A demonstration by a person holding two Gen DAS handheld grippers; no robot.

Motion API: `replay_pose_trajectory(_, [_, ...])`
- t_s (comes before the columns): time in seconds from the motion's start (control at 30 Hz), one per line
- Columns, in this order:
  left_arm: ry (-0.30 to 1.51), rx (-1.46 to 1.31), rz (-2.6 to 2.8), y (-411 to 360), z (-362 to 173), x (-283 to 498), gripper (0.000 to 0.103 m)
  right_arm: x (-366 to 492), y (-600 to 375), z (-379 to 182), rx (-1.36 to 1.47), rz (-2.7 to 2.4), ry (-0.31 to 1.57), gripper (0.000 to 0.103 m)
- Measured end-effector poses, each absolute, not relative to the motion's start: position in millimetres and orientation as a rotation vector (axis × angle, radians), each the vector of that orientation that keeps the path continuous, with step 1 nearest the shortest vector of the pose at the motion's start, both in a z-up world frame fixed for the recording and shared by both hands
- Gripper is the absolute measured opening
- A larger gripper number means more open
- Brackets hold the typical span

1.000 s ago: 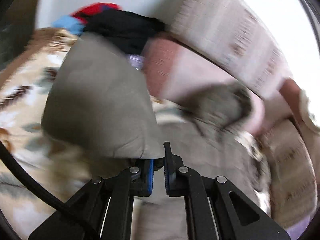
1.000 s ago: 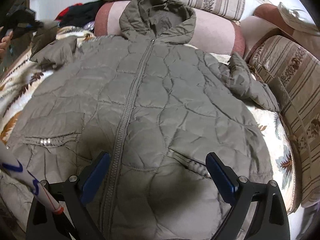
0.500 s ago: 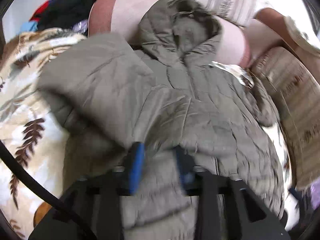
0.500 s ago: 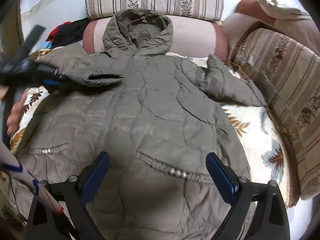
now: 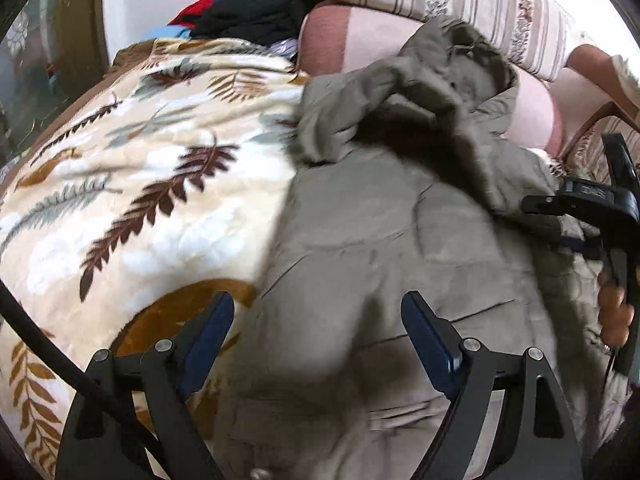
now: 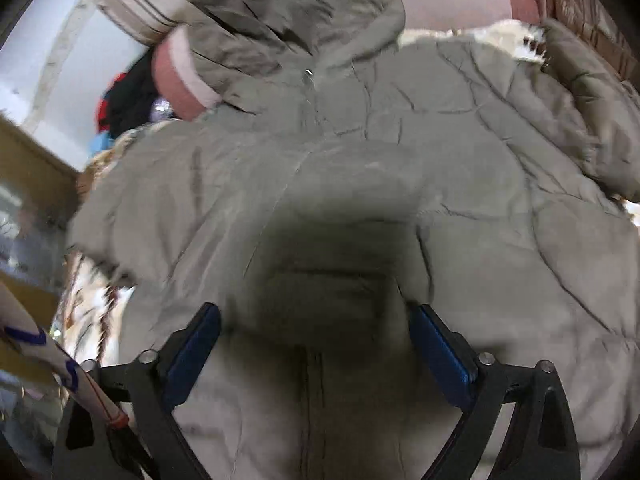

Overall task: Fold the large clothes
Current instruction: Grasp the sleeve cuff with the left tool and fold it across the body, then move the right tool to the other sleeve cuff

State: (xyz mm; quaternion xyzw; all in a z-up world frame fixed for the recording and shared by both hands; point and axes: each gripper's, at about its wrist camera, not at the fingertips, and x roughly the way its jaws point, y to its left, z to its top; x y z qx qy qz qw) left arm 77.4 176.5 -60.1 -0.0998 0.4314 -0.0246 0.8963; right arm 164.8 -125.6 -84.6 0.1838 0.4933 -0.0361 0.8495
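Note:
An olive quilted hooded jacket point(image 5: 380, 240) lies front up on a leaf-patterned blanket point(image 5: 140, 184) on a sofa. Its left sleeve point(image 5: 360, 92) is folded in across the chest below the hood point(image 5: 472, 52). My left gripper point(image 5: 318, 332) is open and empty just above the jacket's lower left side. My right gripper point(image 6: 316, 344) is open and empty, close over the jacket point(image 6: 360, 184) at the zipper line; it also shows at the right edge of the left wrist view point(image 5: 592, 208). The right sleeve point(image 6: 592, 120) lies out to the side.
Striped back cushions point(image 5: 460, 0) and a pink bolster point(image 5: 344, 40) run behind the jacket. A pile of black, red and blue clothes point(image 5: 248, 16) sits at the back left corner. A striped armrest point(image 6: 592, 20) is on the right.
My left gripper carried the left sleeve across the chest, let it go, opened and pulled back to the lower left. My right gripper moved down close over the jacket's middle.

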Motion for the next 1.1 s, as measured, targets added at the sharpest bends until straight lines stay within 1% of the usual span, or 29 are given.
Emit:
replay_pose_trajectory(0.03, [0.902, -0.216, -0.049, 180, -65, 75, 0.085, 173, -125, -87, 0.365, -0.095, 1.055, 0.066])
replay_pose_trajectory(0.07, [0.910, -0.225, -0.046, 182, -70, 76, 0.085, 180, -124, -87, 0.338, -0.109, 1.066, 0.048])
replay_pose_trajectory(0.1, [0.918, -0.235, -0.045, 182, -74, 77, 0.085, 186, -125, -83, 0.326, -0.091, 1.063, 0.035])
replay_pose_trajectory(0.13, [0.928, -0.253, -0.051, 184, -78, 78, 0.085, 190, -129, -78, 0.312, -0.084, 1.061, 0.029])
replay_pose_trajectory(0.2, [0.939, -0.289, -0.056, 186, -86, 81, 0.085, 198, -139, -67, 0.263, -0.129, 1.039, 0.024])
replay_pose_trajectory(0.27, [0.931, -0.294, -0.055, 185, -88, 81, 0.085, 205, -151, -57, 0.200, -0.209, 1.015, 0.022])
replay_pose_trajectory(0.37, [0.915, -0.273, -0.042, 182, -89, 80, 0.085, 217, -173, -54, 0.160, -0.302, 1.000, 0.021])
replay_pose_trajectory(0.47, [0.911, -0.253, -0.033, 178, -90, 81, 0.085, 228, -189, -64, 0.154, -0.348, 1.010, 0.021])
replay_pose_trajectory(0.53, [0.913, -0.247, -0.033, 177, -90, 82, 0.085, 236, -194, -71, 0.146, -0.363, 1.020, 0.022])
replay_pose_trajectory(0.6, [0.915, -0.248, -0.033, 177, -91, 82, 0.086, 243, -197, -78, 0.134, -0.378, 1.022, 0.028])
replay_pose_trajectory(0.63, [0.916, -0.249, -0.032, 177, -91, 83, 0.086, 245, -197, -81, 0.127, -0.390, 1.017, 0.029])
replay_pose_trajectory(0.67, [0.917, -0.247, -0.030, 177, -91, 83, 0.086, 245, -200, -80, 0.128, -0.397, 1.011, 0.037])
replay_pose_trajectory(0.7, [0.917, -0.246, -0.029, 177, -91, 83, 0.086, 247, -201, -82, 0.130, -0.415, 1.010, 0.057])
replay_pose_trajectory(0.77, [0.915, -0.237, -0.022, 175, -91, 83, 0.087, 247, -209, -82, 0.113, -0.494, 1.010, 0.083])
replay_pose_trajectory(0.87, [0.916, -0.238, -0.018, 176, -92, 82, 0.089, 233, -212, -66, 0.101, -0.464, 0.981, 0.083])
replay_pose_trajectory(0.97, [0.916, -0.242, -0.015, 177, -92, 82, 0.090, 196, -209, -40, 0.075, -0.402, 0.924, 0.083])
replay_pose_trajectory(1.1, [0.915, -0.236, -0.006, 176, -92, 81, 0.091, 141, -225, -20, 0.082, -0.377, 0.886, 0.083])
